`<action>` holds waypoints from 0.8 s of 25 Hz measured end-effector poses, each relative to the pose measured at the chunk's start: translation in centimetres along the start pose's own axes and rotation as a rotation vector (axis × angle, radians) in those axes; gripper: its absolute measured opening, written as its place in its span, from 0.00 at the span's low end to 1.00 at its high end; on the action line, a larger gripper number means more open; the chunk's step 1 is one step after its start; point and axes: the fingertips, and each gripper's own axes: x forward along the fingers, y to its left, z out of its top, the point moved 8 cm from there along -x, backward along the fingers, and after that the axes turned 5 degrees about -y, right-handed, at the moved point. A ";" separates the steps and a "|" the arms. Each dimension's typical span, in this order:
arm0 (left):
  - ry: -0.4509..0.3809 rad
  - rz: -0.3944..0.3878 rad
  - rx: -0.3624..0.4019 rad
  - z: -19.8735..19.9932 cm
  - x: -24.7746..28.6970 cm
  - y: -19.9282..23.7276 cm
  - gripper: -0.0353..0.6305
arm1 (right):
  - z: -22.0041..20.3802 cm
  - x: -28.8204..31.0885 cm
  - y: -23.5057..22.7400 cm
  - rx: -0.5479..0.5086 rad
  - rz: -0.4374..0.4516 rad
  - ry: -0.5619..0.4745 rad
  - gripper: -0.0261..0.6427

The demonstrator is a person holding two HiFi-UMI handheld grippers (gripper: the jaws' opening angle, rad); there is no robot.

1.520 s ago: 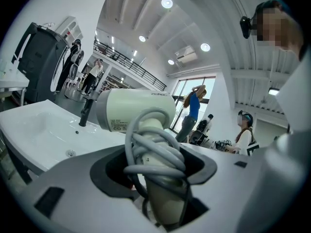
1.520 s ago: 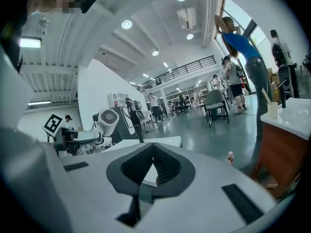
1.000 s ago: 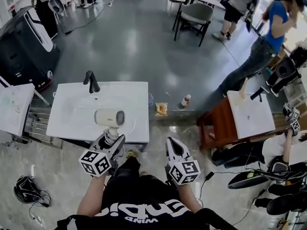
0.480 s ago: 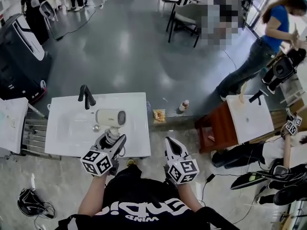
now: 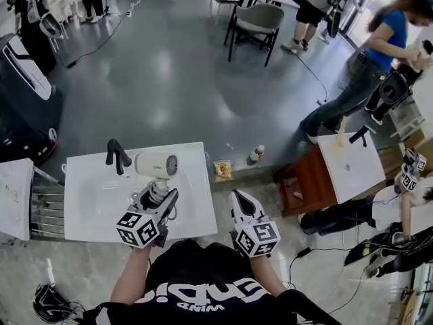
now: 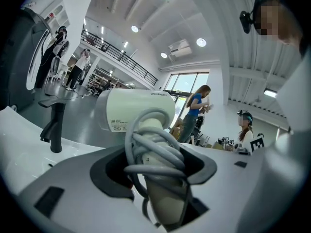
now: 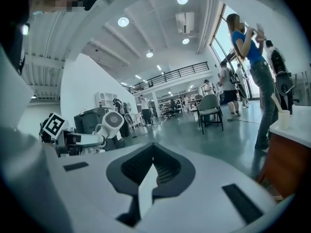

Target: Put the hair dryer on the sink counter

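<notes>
Tap (image 5: 116,156): It stood at the far left of the sink counter (image 5: 193,212). The hair dryer (image 5: 155,164) was just to its right.
Hair dryer: It was up in the air over the white counter and was not lying down yet. Its big round head was on the far side. Its handle pointed back to the person.
Cord (image 6: 151,152): It was wound round and round the handle.
Left gripper (image 5: 160,196): Its two fingers were pinching the handle, with the cord under them.
Sink counter: The flat part on the right looked like a good spot to put the dryer.
Right gripper (image 5: 239,202): It was off the right edge of the counter. Its fingers were pressed together with nothing in them.
Bump risk: The dryer's head was close to the tap. A swing to the left could knock into it.
Slip risk: The fingers gripped loops of cord, not just the handle. The loops could slide and the dryer could tip.
Drop risk: If the fingers opened too high up, the dryer could bang down. It could also roll into the bowl of the sink.
Edge risk: If it was put too near the edge, the heavy head could pull it off.
</notes>
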 end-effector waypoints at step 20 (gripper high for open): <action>-0.002 0.051 0.002 0.2 4.4 -0.9 0.48 | 2.1 3.1 -4.9 -0.010 0.030 -0.002 0.06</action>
